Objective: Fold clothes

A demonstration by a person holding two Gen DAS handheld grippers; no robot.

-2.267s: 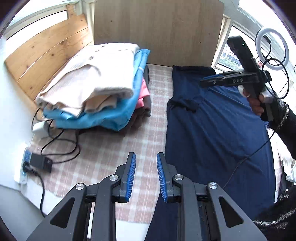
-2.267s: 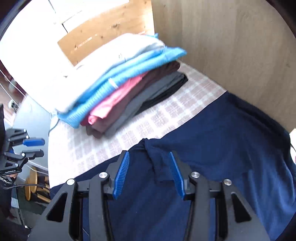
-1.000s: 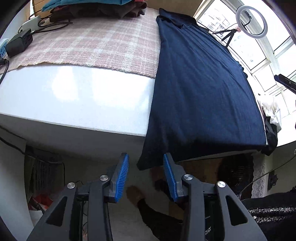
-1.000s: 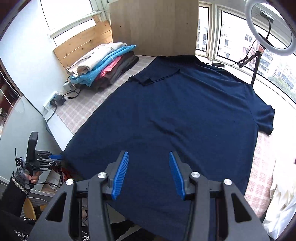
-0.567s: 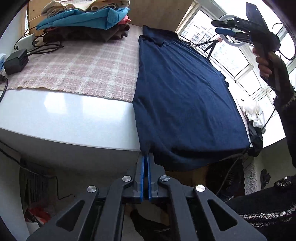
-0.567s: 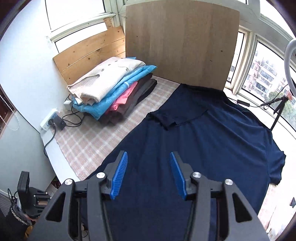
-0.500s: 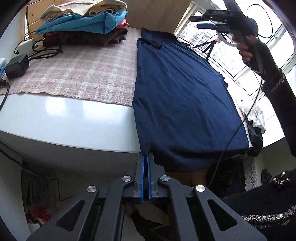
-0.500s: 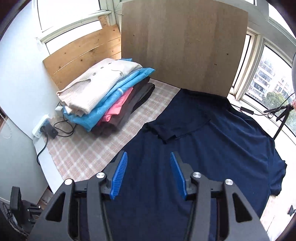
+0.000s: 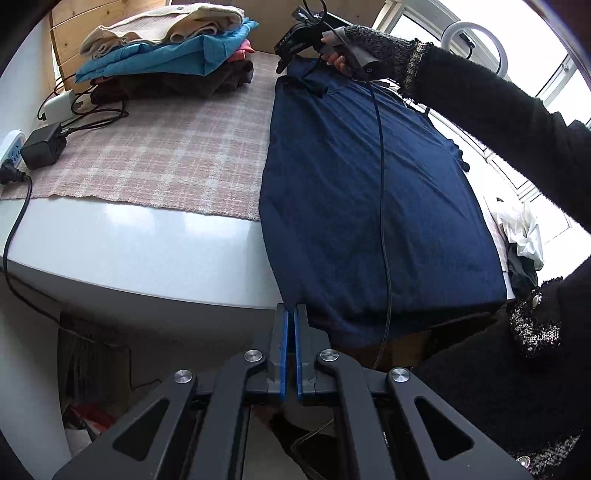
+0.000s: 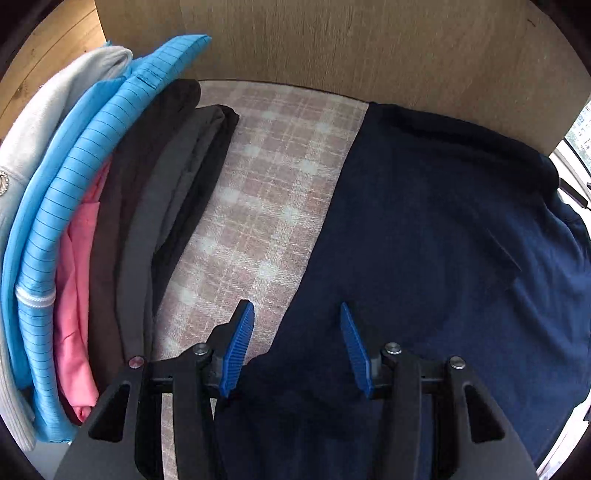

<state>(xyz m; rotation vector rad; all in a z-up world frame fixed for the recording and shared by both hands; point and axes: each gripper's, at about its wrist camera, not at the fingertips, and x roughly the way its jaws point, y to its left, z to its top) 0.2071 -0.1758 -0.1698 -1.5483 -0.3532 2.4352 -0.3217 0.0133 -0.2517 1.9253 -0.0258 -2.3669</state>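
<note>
A navy blue shirt (image 9: 369,192) lies flat on the table, its hem hanging over the near edge. My left gripper (image 9: 290,314) is shut on the shirt's near left hem corner. My right gripper (image 10: 295,325) is open, low over the shirt's (image 10: 424,240) left edge near the collar and folded sleeve. In the left wrist view it shows at the far end of the shirt, held in a gloved hand (image 9: 306,33).
A stack of folded clothes (image 9: 170,51) (image 10: 92,221) sits at the far left on a checked cloth (image 9: 166,147). A power strip, adapter (image 9: 42,146) and cables lie at the left edge. A wooden board (image 10: 351,48) stands behind. A ring light (image 9: 472,40) stands by the window.
My left gripper closed on the hem corner and holds it. My right gripper moved forward and down to the far left edge of the shirt, staying open.
</note>
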